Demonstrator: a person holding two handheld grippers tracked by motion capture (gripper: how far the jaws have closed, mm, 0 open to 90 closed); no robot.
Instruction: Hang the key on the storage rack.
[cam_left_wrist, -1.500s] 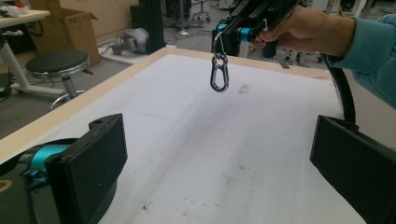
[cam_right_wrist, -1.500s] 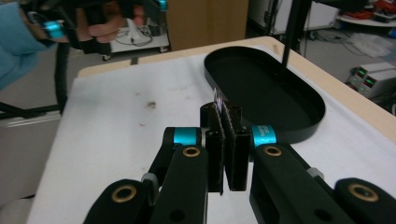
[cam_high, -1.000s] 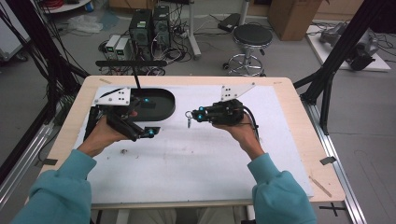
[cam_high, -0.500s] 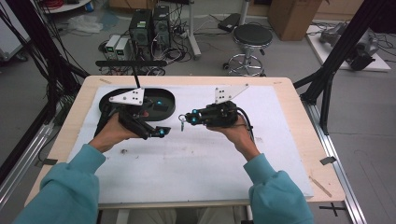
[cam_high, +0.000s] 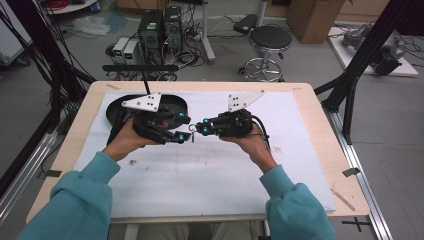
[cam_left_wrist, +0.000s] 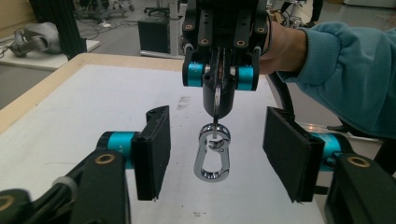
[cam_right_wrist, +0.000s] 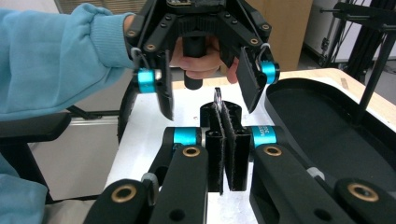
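In the high view, the black tray (cam_high: 114, 106) is lying at the upper left of the white mat (cam_high: 210, 185), partly behind the left gripper (cam_high: 184, 136), which is sitting just left of the frame's centre. Its jaws have just been closing, yet they are standing apart on either side of the carabiner (cam_high: 192, 131) without touching it; in the left gripper view the silver carabiner (cam_left_wrist: 212, 156) is hanging in the middle of the frame, with clear gaps between it and the black pads (cam_left_wrist: 156, 151) at left and right. Moving right, the right gripper (cam_high: 200, 128) is sitting just right of centre in the high view, pointing toward the left gripper, tips nearly meeting. It is clenching the carabiner's small ring: in the right gripper view the pads (cam_right_wrist: 229, 149) are pressing together at centre, the metal ring (cam_right_wrist: 217, 97) poking up above them. The person's teal sleeves (cam_high: 295, 210) are entering from the bottom of the frame.
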